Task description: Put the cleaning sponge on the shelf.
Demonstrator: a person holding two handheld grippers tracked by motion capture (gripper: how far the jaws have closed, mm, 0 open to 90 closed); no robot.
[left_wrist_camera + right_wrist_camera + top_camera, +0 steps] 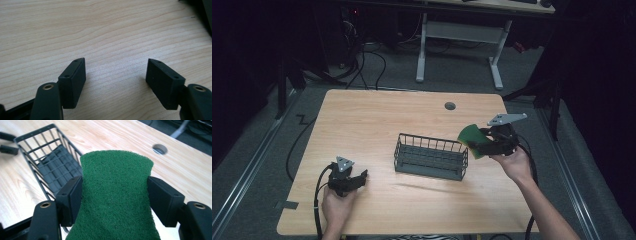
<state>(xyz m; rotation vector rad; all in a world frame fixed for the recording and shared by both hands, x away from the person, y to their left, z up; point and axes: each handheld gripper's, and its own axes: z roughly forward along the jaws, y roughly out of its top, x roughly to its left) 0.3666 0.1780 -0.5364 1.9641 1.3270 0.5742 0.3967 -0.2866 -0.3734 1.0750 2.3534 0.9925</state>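
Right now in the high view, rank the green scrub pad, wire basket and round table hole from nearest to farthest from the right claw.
1. Green scrub pad: clamped in the right claw.
2. Wire basket: just to its left.
3. Round table hole: farther back.

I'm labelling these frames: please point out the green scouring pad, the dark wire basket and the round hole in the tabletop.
green scouring pad point(116, 195), right gripper view, middle of its face
dark wire basket point(430, 159), high view, front wall
round tabletop hole point(450, 106), high view, centre

Green pad point(116, 197) runs off bottom edge, right gripper view; hides basket point(47, 162) near end & table behind it.
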